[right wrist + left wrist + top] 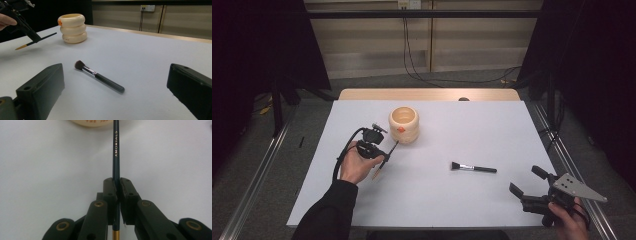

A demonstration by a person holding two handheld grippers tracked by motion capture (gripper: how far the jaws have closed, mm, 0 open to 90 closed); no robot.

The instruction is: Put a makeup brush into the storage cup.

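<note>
On the white table (492,125), seen from the high view, one cream ribbed pot (404,124) stands toward ten o'clock of centre, and one makeup brush (473,167) lies flat toward four o'clock, bristles pointing to nine o'clock. The left gripper (384,156) is held just beside the pot at its seven o'clock, jaws pinched on a thin dark pencil-like brush (389,152). The left gripper view alone makes its lettering legible: "AMORTALS" runs along the dark handle (116,157), with a gold band at the near end, and part of red print shows on the pot (91,122), too cropped to read. The right gripper view alone shows the pot's three stacked rings (72,28) and the orange tag at its rim. The right gripper (528,182), near the five o'clock corner, has its jaws spread wide, well apart from the makeup brush (99,76).
</note>
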